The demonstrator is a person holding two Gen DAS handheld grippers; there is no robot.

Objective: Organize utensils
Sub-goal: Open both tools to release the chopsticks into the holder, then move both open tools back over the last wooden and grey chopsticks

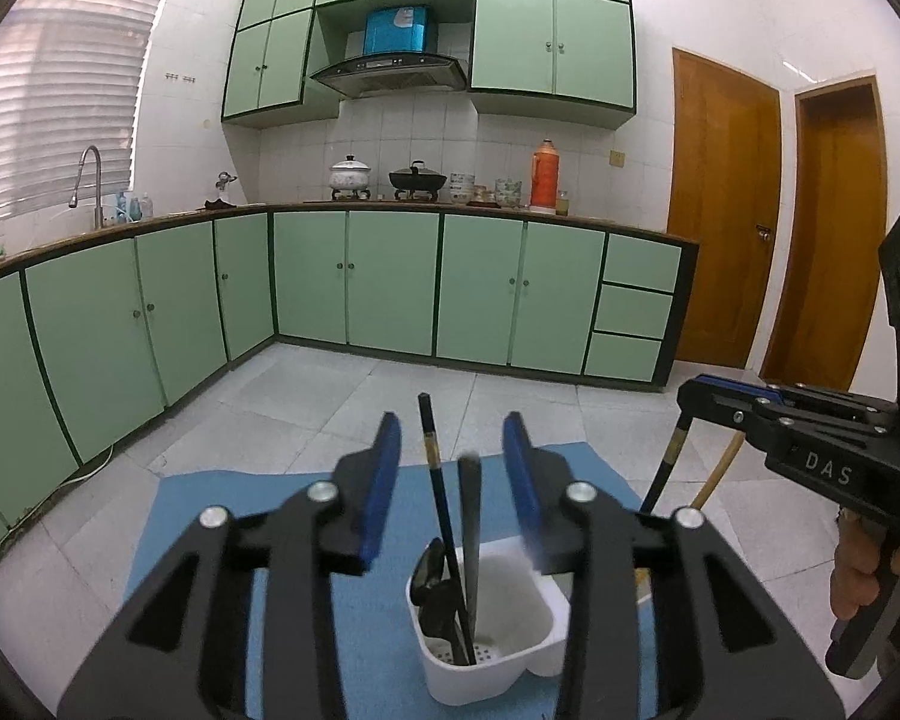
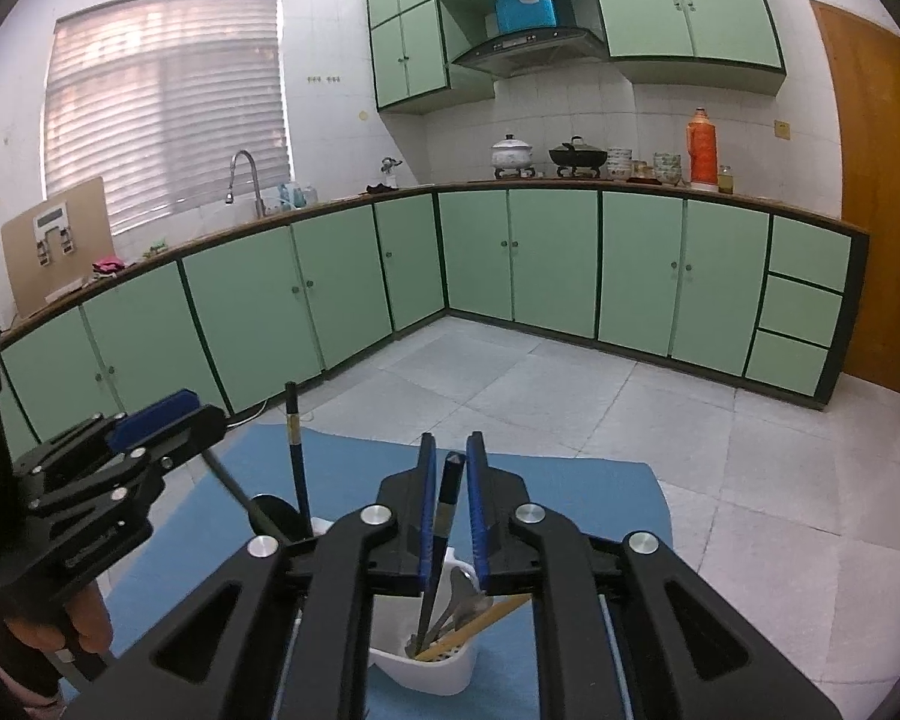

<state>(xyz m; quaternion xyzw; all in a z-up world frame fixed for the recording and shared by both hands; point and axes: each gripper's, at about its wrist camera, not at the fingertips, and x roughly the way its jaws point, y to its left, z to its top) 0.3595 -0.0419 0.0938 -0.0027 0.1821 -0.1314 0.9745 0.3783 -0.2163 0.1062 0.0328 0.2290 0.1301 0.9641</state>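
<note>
A white utensil holder point(image 1: 498, 654) stands on a blue mat point(image 1: 210, 516); it also shows in the right wrist view point(image 2: 432, 669). My left gripper point(image 1: 453, 462) is open above its left compartment, where a black chopstick point(image 1: 435, 480), a dark flat utensil point(image 1: 470, 516) and a black spoon point(image 1: 427, 570) stand loose between the fingers. My right gripper point(image 2: 451, 468) is shut on a black chopstick point(image 2: 449, 495) whose lower end reaches into the right compartment, beside a metal spoon point(image 2: 462, 600) and a wooden chopstick point(image 2: 480, 627).
The mat point(image 2: 570, 492) lies on a pale tiled floor point(image 1: 306, 396). Green cabinets point(image 1: 390, 282) line the far walls, with pots and a thermos point(image 1: 545, 174) on the counter. Two brown doors point(image 1: 720, 210) stand at right.
</note>
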